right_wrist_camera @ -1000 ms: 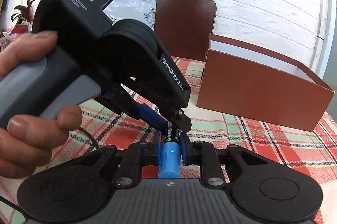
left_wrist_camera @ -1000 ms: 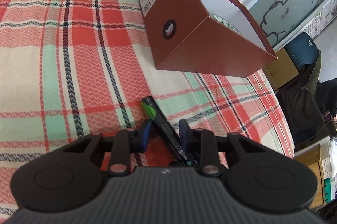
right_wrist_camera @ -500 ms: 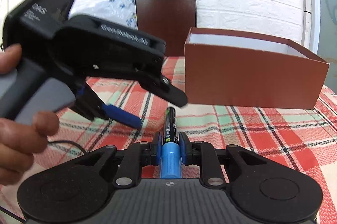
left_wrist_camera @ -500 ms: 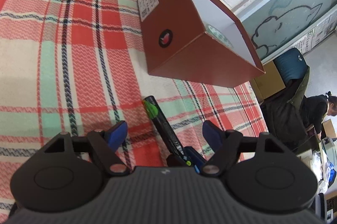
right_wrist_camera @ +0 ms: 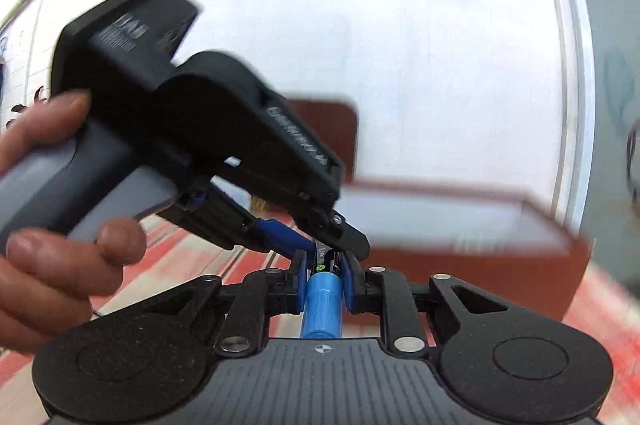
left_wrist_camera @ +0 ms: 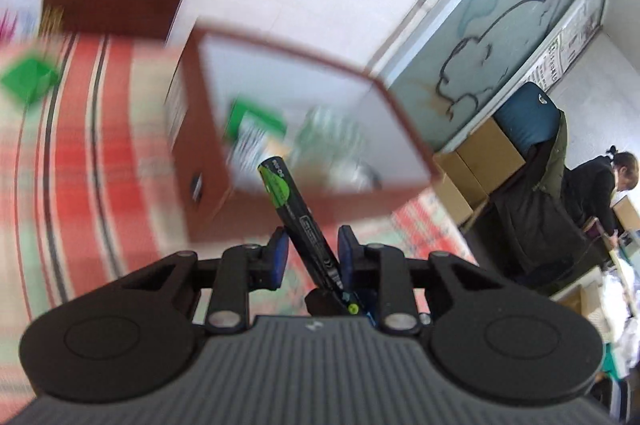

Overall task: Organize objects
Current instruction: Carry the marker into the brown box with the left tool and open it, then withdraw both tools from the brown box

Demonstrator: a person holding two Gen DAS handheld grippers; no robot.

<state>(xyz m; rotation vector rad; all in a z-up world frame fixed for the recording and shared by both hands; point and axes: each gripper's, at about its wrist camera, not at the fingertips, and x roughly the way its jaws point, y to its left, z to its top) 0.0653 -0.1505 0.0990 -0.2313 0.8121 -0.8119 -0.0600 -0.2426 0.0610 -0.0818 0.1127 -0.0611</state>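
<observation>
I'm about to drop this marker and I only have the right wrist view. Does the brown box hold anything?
Observer: Yes. The left wrist view shows a green-and-white package inside the brown box, plus other items too blurred to name.
Operator: Where is the marker's far end pointing?
Observer: The marker leans left, and its green-labelled end points toward the box's open top.
Operator: Is anything lying out on the table?
Observer: A small green box lies on the plaid tablecloth, left of the brown box.

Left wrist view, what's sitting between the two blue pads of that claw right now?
The black marker with the green label, slanting up toward the brown box. The left claw has it between its pads; the left wrist view shows this.
</observation>
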